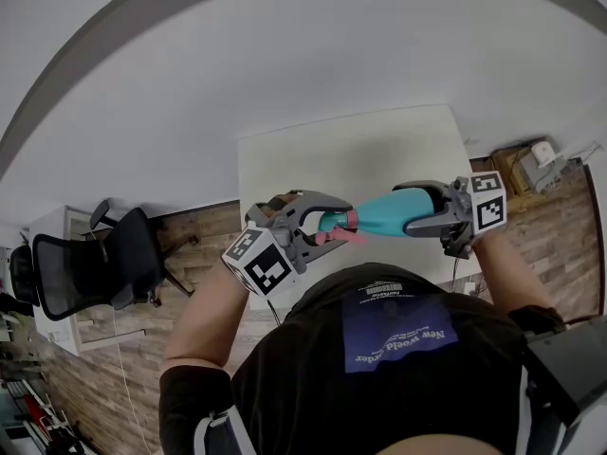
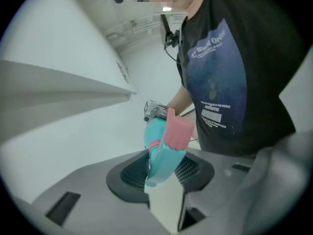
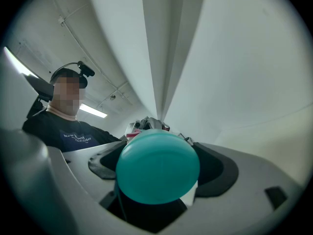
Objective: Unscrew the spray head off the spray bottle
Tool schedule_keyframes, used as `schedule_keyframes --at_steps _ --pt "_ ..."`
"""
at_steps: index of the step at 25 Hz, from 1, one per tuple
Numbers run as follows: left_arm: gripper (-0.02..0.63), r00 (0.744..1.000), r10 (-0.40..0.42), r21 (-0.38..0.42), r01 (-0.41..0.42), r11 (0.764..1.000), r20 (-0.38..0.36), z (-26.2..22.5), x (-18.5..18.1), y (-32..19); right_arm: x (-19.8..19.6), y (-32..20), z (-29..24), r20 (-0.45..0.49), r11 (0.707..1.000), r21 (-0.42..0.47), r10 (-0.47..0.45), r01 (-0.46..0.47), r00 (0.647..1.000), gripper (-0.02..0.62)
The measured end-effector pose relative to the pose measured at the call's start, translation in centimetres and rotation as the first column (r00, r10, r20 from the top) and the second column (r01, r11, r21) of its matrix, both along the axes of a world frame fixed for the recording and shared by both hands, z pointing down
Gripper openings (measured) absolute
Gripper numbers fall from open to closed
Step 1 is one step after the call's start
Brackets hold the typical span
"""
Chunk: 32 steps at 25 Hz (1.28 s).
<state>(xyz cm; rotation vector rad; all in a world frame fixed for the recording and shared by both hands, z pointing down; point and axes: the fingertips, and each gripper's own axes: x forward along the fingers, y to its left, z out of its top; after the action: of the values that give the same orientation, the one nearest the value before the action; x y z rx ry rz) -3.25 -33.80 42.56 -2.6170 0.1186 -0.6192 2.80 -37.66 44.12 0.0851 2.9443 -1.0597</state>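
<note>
A teal spray bottle (image 1: 389,214) lies level in the air in front of the person's chest, above the near edge of the white table (image 1: 379,150). My right gripper (image 1: 417,211) is shut on its body; in the right gripper view the round bottle base (image 3: 157,166) fills the space between the dark pads (image 3: 222,173). My left gripper (image 1: 340,224) surrounds the spray head (image 1: 332,222). In the left gripper view the teal spray head (image 2: 164,160) with its pink trigger (image 2: 177,131) sits between the mesh pads (image 2: 128,175), touching them on both sides.
A black office chair (image 1: 95,263) stands on the wooden floor at the left. A low wooden stand with small items (image 1: 526,164) is at the right beside the table. The person's dark shirt (image 1: 398,349) is directly below the bottle.
</note>
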Motion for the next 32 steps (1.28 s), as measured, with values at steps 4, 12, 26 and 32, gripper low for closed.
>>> schedule_keyframes --at_steps 4,12,26,32 --pt "0.139 0.998 -0.043 -0.176 0.036 0.984 -0.037 -0.3 -0.3 -0.2 -0.2 0.1 -0.9 -0.028 0.995 0.098 0.023 -0.02 0.999 0.419" --pt "0.138 0.979 -0.165 -0.575 0.068 0.815 -0.117 -0.9 -0.7 -1.1 -0.6 0.2 -2.8 -0.088 0.912 0.408 0.084 -0.041 0.993 0.419" --pt "0.14 0.936 -0.324 -0.964 -0.054 0.259 -0.139 -0.3 -0.9 -1.3 -0.5 1.0 -3.3 -0.096 0.817 0.576 0.111 -0.036 0.989 0.419" --pt "0.141 0.933 -0.327 -0.941 -0.036 0.336 -0.152 -0.9 -0.5 -1.8 0.4 0.2 -2.4 -0.014 0.897 0.429 0.124 -0.107 0.992 0.419"
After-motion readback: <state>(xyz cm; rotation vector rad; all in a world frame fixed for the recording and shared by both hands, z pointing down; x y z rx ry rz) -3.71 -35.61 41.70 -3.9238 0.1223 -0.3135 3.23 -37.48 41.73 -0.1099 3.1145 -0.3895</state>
